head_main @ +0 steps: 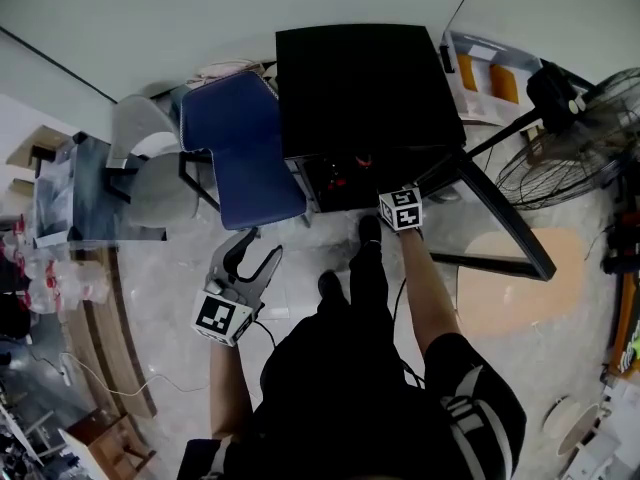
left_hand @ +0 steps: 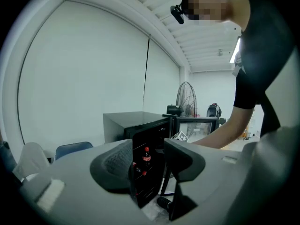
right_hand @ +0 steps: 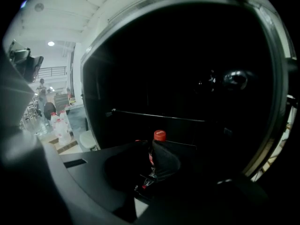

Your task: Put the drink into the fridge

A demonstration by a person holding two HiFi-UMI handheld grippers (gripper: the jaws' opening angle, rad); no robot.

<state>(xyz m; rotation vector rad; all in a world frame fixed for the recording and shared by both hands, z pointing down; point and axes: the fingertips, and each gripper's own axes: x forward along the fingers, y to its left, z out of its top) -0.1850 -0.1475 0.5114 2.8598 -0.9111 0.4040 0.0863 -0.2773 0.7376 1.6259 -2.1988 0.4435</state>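
Dark fridge (right_hand: pixel 187 69) interior, right tool (right_hand: pixel 153 162) gripping red-capped drink (right_hand: pixel 160 136)

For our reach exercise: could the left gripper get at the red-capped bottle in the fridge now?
Probably not: the fridge is open, but the right gripper is shut on the bottle and its arm blocks the left gripper's way in.

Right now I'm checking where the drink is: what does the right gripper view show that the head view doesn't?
Only the right gripper view: a red-capped bottle upright inside the dark fridge, the right tool with its jaws closed on it, and a shelf rail behind. Only the head view: the left tool, open and empty, a blue chair and a fan. Both: the fridge, which from the head is mostly a black top with the right arm reaching in.
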